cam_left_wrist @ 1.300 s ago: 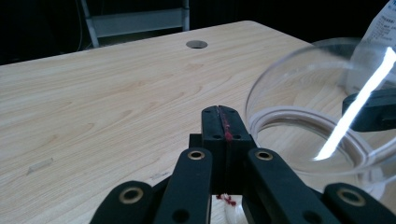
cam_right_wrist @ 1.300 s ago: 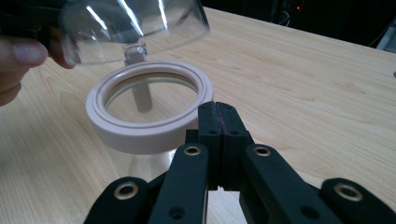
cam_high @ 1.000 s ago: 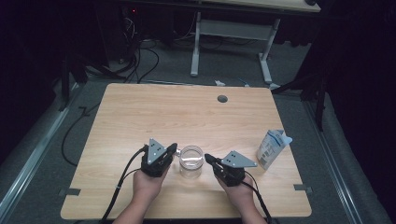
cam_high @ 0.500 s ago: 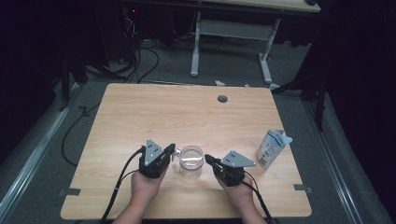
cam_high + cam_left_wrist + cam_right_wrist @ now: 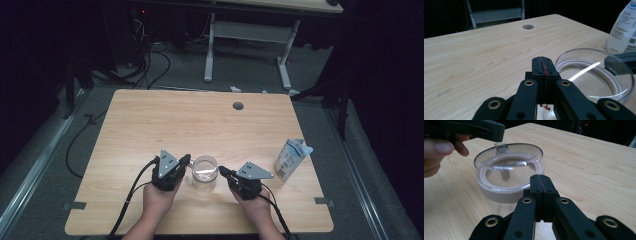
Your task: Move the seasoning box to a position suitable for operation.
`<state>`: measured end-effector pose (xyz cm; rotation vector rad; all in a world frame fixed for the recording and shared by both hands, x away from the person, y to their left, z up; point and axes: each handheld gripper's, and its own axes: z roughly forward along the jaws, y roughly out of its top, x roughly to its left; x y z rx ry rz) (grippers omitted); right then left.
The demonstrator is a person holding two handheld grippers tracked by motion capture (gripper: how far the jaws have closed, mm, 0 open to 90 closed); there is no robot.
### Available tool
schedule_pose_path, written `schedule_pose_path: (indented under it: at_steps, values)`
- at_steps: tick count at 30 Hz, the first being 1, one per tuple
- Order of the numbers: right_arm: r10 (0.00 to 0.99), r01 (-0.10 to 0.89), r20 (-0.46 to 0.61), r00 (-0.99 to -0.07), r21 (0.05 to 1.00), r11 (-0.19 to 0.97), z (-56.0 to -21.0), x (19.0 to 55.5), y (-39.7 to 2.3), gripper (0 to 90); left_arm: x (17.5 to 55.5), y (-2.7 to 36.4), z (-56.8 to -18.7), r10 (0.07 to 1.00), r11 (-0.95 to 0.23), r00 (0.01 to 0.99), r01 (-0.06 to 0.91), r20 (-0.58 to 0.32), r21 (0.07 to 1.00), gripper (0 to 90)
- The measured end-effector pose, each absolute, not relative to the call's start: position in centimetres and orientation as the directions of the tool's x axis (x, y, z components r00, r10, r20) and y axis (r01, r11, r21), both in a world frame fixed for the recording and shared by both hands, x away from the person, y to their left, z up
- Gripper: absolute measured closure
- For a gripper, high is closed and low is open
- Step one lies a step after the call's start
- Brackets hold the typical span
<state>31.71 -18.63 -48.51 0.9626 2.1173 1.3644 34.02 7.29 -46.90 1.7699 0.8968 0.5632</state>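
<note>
Your forearms were cut off by the bottom edge of the high view, so only your hands and wrists could be read; your left gripper (image 5: 184,161) had its jaws pressed together on nothing, tips just beside the left of the clear jar (image 5: 204,173); your right gripper (image 5: 222,171) also had its jaws together and empty, tips just beside the jar's right; whether either tip touched the glass could not be told. The jar stood upright on the wooden table (image 5: 165,125), near its front edge, between your two grippers; in the left gripper view its near wall was hidden behind the jaws; its contents were hard to make out through the glare. Farther right stood a white carton (image 5: 290,160), well apart from the jar, its print too small to read; beyond, the cable hole (image 5: 238,106) sat near the table's far edge; past that, the floor and a table frame (image 5: 247,45) were lost in darkness.
</note>
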Motion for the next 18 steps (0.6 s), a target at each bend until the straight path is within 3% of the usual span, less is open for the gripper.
schedule_pose_path:
  at_steps: [18]
  values:
    - [0.754,0.323,0.004,-0.657,0.905,0.277,-48.83,31.89,-18.68,89.8,34.08,7.28,-46.96,0.79,-0.194,0.612,0.308,-0.037,0.931,90.0]
